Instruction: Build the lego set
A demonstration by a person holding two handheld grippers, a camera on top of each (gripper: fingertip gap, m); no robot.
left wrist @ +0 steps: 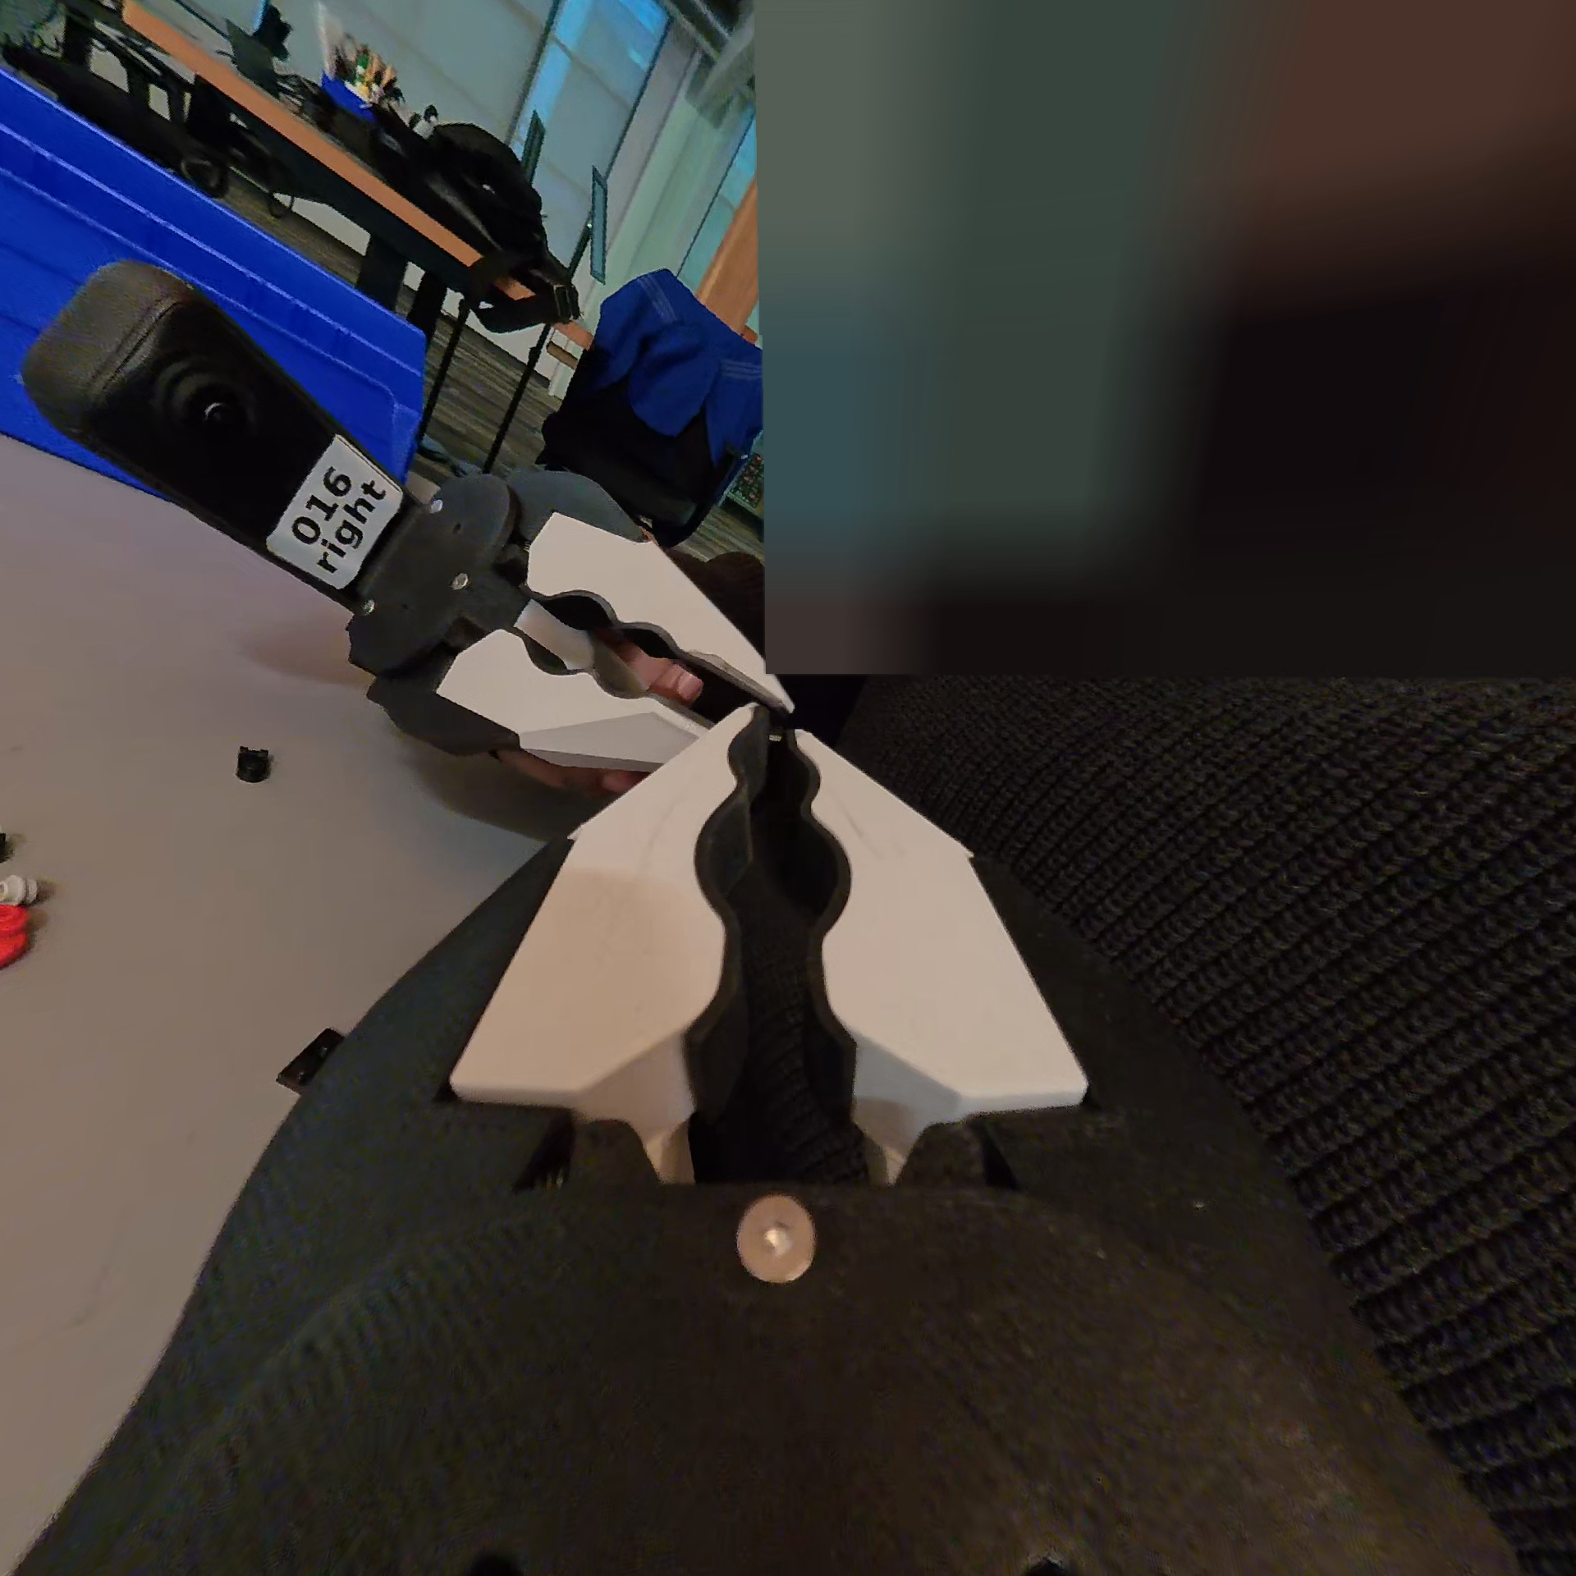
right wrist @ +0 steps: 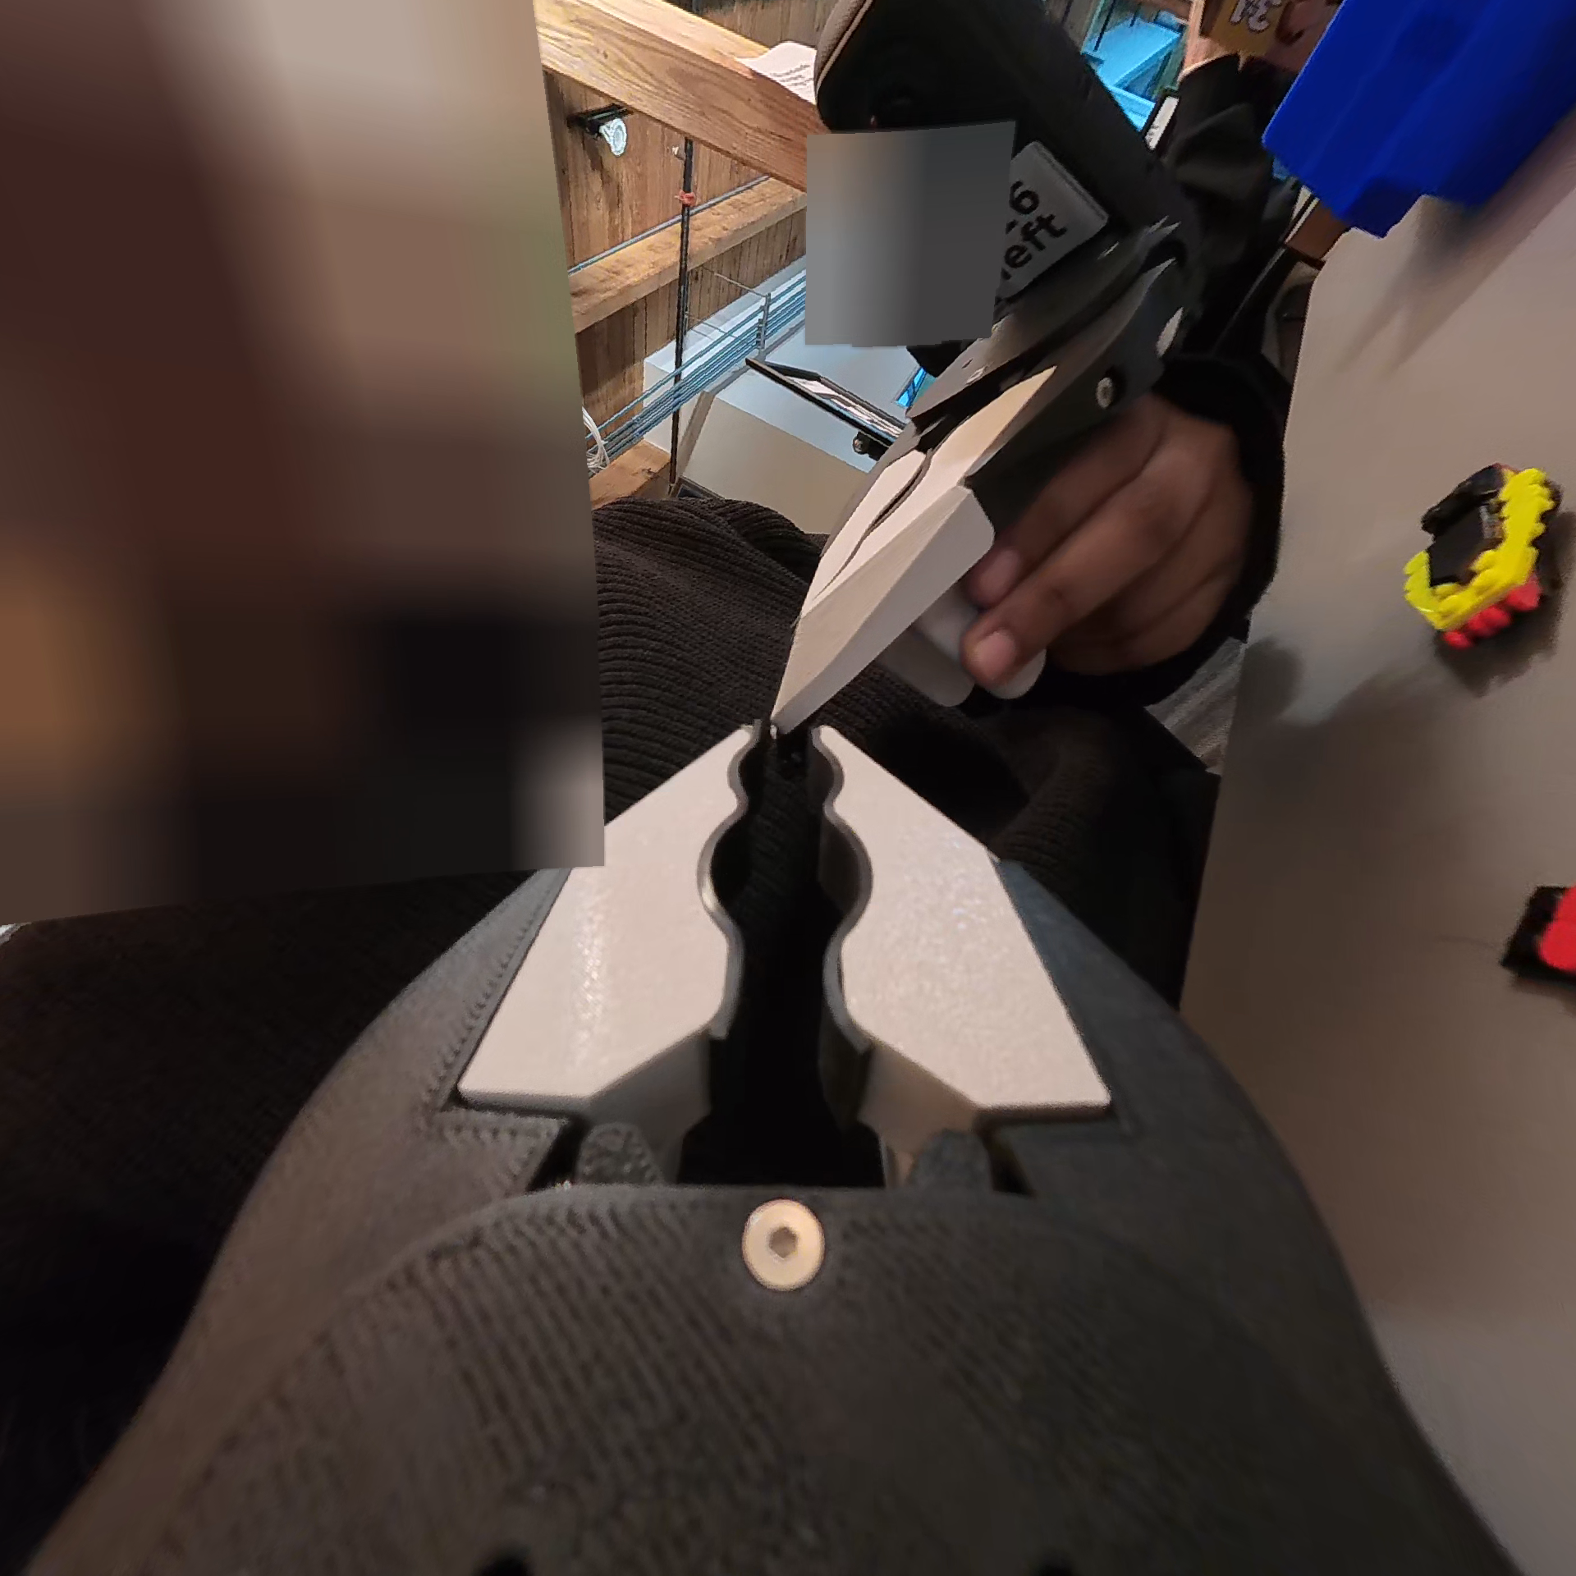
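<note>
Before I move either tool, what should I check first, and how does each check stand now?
1. Left tool closed: ok, its fingers are together.
2. Right tool gripping something: cannot tell; a small dark bit shows between its slightly parted tips.
3. Tool tips clear of each other: not ok, they meet.
4. Tools over the grey table: not ok, both hang over a black knit sweater.
5. Yellow toothed part away from both tools: ok, it lies on the table.
</note>
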